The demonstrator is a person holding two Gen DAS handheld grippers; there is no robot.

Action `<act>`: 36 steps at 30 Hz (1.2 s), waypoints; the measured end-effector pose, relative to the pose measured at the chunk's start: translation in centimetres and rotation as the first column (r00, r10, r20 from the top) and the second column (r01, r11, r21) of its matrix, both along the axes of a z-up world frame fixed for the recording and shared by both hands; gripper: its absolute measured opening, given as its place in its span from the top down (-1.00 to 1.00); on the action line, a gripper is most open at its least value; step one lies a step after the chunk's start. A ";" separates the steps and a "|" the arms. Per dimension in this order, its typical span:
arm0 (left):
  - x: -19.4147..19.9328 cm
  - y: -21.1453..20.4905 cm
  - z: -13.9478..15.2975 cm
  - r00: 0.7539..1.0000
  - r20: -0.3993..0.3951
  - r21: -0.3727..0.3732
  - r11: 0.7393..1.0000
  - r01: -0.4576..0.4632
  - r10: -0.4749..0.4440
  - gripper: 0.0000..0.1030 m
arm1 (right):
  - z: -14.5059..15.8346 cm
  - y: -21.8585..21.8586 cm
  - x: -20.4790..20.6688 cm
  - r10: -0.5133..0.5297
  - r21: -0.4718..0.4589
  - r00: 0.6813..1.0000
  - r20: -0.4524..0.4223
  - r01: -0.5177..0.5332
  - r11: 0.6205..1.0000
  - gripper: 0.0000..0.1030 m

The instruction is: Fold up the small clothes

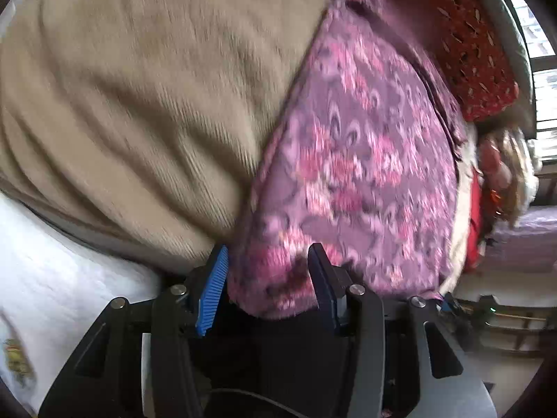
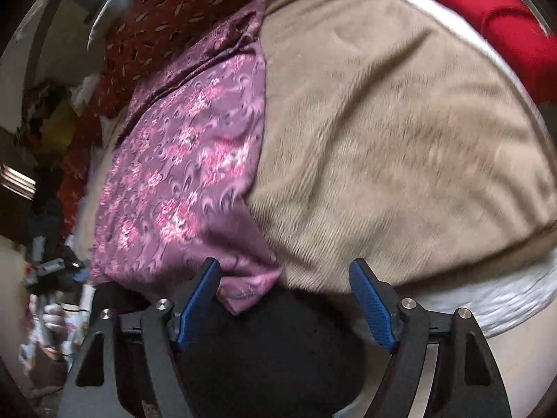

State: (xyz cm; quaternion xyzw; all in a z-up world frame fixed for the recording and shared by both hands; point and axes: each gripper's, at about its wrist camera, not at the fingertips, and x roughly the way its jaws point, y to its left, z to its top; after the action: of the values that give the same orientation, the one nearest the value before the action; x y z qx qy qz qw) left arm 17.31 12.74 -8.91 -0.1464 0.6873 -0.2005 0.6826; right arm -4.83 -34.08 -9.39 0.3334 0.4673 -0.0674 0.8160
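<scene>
Left gripper [image 1: 268, 254] parted around purple floral cloth [image 1: 351, 160]; right gripper [image 2: 285, 271] wide, red cushion [image 2: 504, 17] in right view only.

Purple cloth [image 1: 351, 174] up front, pink flowers and pale swirls all over it. Beside it the blanket [image 1: 139, 104] is plain tan, ribbed. Behind, a rust-red fabric [image 1: 466, 35] dotted with little tan leaf marks. White sheet [image 1: 52, 278] underneath. Gripper pads [image 2: 372, 308] are bright blue on black arms.
</scene>
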 end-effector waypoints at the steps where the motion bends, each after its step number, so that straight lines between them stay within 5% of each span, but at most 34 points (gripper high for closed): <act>1: -0.4 0.6 -0.3 1.000 -0.016 -0.015 1.000 0.008 -0.008 0.06 | -0.3 0.3 0.0 0.012 0.023 1.000 0.012 -0.012 1.000 -0.52; 7: -1.5 1.5 -1.3 0.997 -0.071 -0.088 0.996 -0.005 -0.002 0.01 | -0.9 2.5 0.8 0.102 0.058 0.994 0.043 -0.104 0.993 -0.46; 9: -1.7 1.8 -1.2 0.997 -0.072 -0.105 0.994 -0.021 0.013 0.05 | -1.1 3.3 1.1 0.129 0.092 0.990 0.063 -0.135 0.987 0.17; 10: -1.9 1.7 -1.0 0.998 -0.068 -0.112 0.994 -0.016 0.008 0.17 | -1.1 3.7 1.3 0.143 0.098 0.988 0.063 -0.149 0.984 0.31; 11: -2.1 1.5 -0.8 0.998 -0.061 -0.120 0.993 -0.005 -0.003 0.35 | -1.0 4.2 1.4 0.155 0.076 0.986 0.060 -0.160 0.984 0.61; 12: -2.3 1.3 -0.7 0.998 -0.060 -0.125 0.992 0.016 -0.023 0.75 | -0.9 4.5 1.4 0.175 0.079 0.982 0.070 -0.180 0.980 0.89; 13: -2.4 1.1 -0.6 0.997 -0.060 -0.129 0.991 0.033 -0.041 0.92 | -0.6 4.8 1.3 0.189 0.085 0.978 0.085 -0.196 0.977 0.88; 17: -2.8 0.8 0.7 0.998 -0.016 -0.131 0.989 0.060 -0.063 0.96 | 1.5 5.3 0.3 0.184 0.084 0.965 0.189 -0.202 0.976 0.89; 23: -1.5 1.3 5.0 0.996 0.082 -0.241 0.970 0.040 -0.021 0.97 | 4.4 3.6 -0.4 0.071 0.164 0.935 0.347 -0.135 0.977 0.89; 29: 0.6 2.4 7.1 0.990 0.128 -0.284 0.959 -0.019 0.058 0.97 | 6.0 2.4 1.5 0.048 0.163 0.918 0.393 -0.121 0.979 0.89; 36: 1.1 2.0 4.4 0.997 0.056 -0.221 0.975 -0.035 0.049 0.96 | 4.9 1.0 3.5 0.063 0.166 0.931 0.359 -0.130 0.978 0.89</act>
State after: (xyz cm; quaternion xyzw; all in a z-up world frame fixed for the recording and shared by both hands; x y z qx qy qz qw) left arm 18.41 14.71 -4.48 -0.2293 0.6365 -0.2653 0.6870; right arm -1.32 -33.04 -4.49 0.3916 0.3340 0.0776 0.8538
